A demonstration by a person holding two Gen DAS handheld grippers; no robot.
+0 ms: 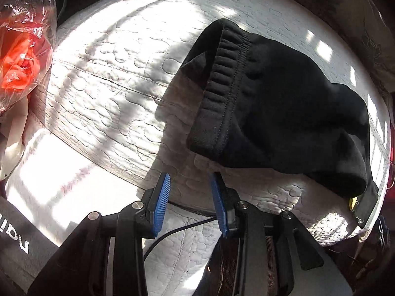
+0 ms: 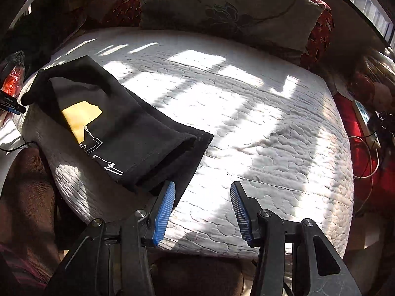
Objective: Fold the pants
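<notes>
Left wrist view: left gripper (image 1: 191,206) is parted a little, nothing between the blue pads (image 1: 163,204), no cloth touching them. It looks down onto the white quilt (image 1: 103,79) near the bed's edge. Pants (image 1: 284,113) lie ahead and to the right of the jaws, a black bundle already doubled over. Ribbed waistband (image 1: 219,83) is the end nearest this gripper, facing left. Long axis runs from the waistband away to the lower right, toward the hem. Lower edge of the bundle sits just beyond the right finger, apart from it. Orange plastic bag (image 1: 22,56) at far left, well clear.

Right wrist view: right gripper (image 2: 202,209) stands wide, empty, over bare quilt. Pants (image 2: 118,128) lie to the left of its jaws; the hem corner (image 2: 197,143) is just beyond the left pad (image 2: 164,212), near but I can't tell if it touches. Long axis goes from that hem up-left to the far end. Yellow patch (image 2: 81,118) and white line print face up. Pillow (image 2: 222,7) at the head, well apart.

Judgement: both hands released, one at each end of the bundle. Looks like a late fold stage. Next grasp means each gripper closing in toward its own end: left on the waistband, right on the hem.
</notes>
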